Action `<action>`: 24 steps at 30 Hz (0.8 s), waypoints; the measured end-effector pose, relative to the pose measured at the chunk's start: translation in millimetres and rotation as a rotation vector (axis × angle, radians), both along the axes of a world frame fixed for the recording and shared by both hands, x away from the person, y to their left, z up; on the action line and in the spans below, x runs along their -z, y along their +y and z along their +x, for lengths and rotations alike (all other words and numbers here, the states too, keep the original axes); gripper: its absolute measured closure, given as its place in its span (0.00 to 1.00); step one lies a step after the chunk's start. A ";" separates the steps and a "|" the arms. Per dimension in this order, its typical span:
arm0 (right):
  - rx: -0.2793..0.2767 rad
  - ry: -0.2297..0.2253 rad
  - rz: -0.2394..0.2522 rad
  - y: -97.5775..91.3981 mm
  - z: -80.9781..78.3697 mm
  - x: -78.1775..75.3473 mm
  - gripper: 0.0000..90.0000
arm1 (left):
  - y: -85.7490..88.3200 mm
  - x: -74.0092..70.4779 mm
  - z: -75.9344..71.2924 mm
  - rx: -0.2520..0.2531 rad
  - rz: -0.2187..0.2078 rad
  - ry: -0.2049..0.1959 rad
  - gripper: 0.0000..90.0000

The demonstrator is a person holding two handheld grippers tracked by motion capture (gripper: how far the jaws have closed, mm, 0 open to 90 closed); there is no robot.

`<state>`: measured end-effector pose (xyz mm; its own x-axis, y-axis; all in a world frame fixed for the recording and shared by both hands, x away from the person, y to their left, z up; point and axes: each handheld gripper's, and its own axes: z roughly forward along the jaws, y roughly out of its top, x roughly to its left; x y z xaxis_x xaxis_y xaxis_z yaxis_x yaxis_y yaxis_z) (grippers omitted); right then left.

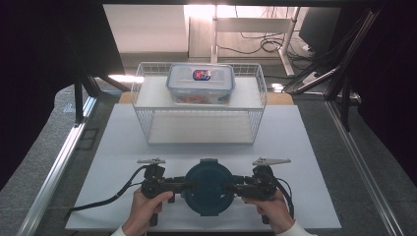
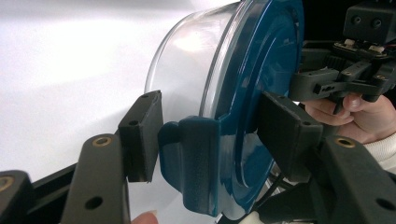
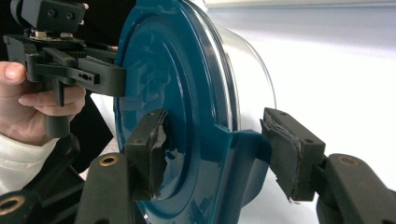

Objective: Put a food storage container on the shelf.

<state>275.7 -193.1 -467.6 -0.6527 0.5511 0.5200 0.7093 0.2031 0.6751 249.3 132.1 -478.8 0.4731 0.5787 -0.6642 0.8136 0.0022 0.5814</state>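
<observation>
Gripping round container (image 1: 209,194) clasps with both jaws.

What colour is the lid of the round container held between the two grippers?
Dark teal-blue lid, clearest in the right gripper view.

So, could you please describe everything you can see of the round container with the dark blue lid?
The round clear container with the dark blue lid stands upright on the white board, before the wire basket. Its plastic lid is ridged and glossy, with latch flaps at the sides. The left gripper and right gripper each straddle a flap; the jaws look closed on them.
</observation>
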 end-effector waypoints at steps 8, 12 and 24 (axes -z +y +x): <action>-0.005 -0.036 -0.002 3.4 9.2 -18.6 0.46 | 2.9 -17.2 7.4 -0.007 -0.001 -0.047 0.46; -0.007 -0.058 -0.003 5.1 14.7 -30.1 0.46 | 5.1 -28.0 12.7 -0.011 -0.005 -0.063 0.46; -0.014 -0.106 0.007 11.5 34.8 -68.5 0.47 | 12.4 -65.0 30.2 -0.028 -0.022 -0.118 0.47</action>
